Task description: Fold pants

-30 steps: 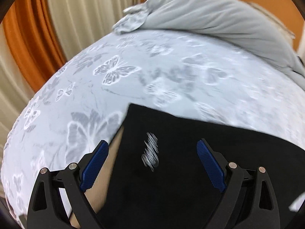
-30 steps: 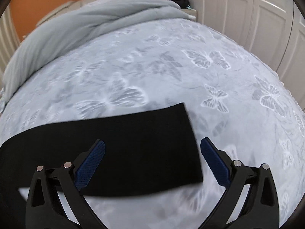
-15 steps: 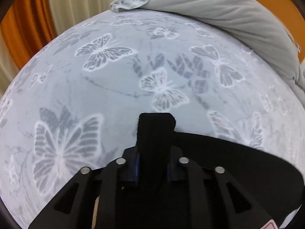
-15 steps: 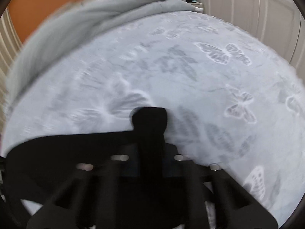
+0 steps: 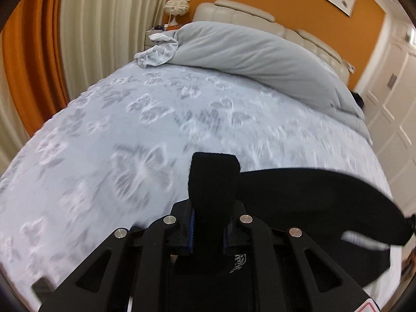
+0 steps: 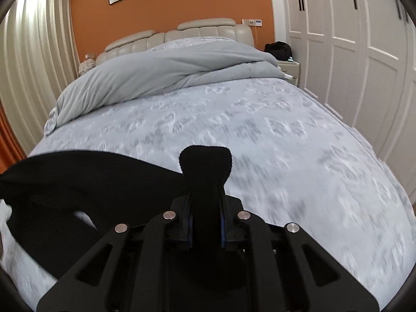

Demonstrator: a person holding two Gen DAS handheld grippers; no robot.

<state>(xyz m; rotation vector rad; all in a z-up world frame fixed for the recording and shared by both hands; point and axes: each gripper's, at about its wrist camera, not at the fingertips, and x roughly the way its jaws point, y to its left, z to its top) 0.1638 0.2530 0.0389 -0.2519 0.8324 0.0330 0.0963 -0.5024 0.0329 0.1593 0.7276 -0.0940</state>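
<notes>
Left gripper (image 5: 208, 230): jaws clamped on a fold of the black pants (image 5: 299, 197). Blue pads (image 5: 192, 230) press the cloth from both sides, and a black tab of fabric sticks up past the fingertips. These jaws have just been closing, with pants fabric between them. From this gripper the rest of the pants runs off to the right as a lifted black band, off the bed sheet (image 5: 130, 135), edge curling. A small white print on the pants (image 5: 238, 261) shows just below the jaws.

Ahead of the left gripper: light sheet with a butterfly pattern, motion-blurred. Farther ahead, a grey duvet (image 5: 260, 57) bunched across the head end; a crumpled pale cloth (image 5: 156, 53) at its left end. Cream and orange curtains (image 5: 78, 26) to the left, a lamp (image 5: 176, 6) and a padded headboard (image 5: 234, 7) behind.

Right gripper (image 6: 206, 230): jaws also pinched tight on the pants (image 6: 65, 182), with a black tab standing up past the tips. These jaws too have just been closing on the cloth. The pants stretch left from this gripper as a raised black band above the sheet (image 6: 286, 143). Grey duvet (image 6: 169, 70) ahead, headboard (image 6: 182, 32) past it, white wardrobe doors (image 6: 351, 39) to the right, a black bag (image 6: 278, 48) beside them at the far end.

Pants hang held between the two grippers, above the near part of the bed.
</notes>
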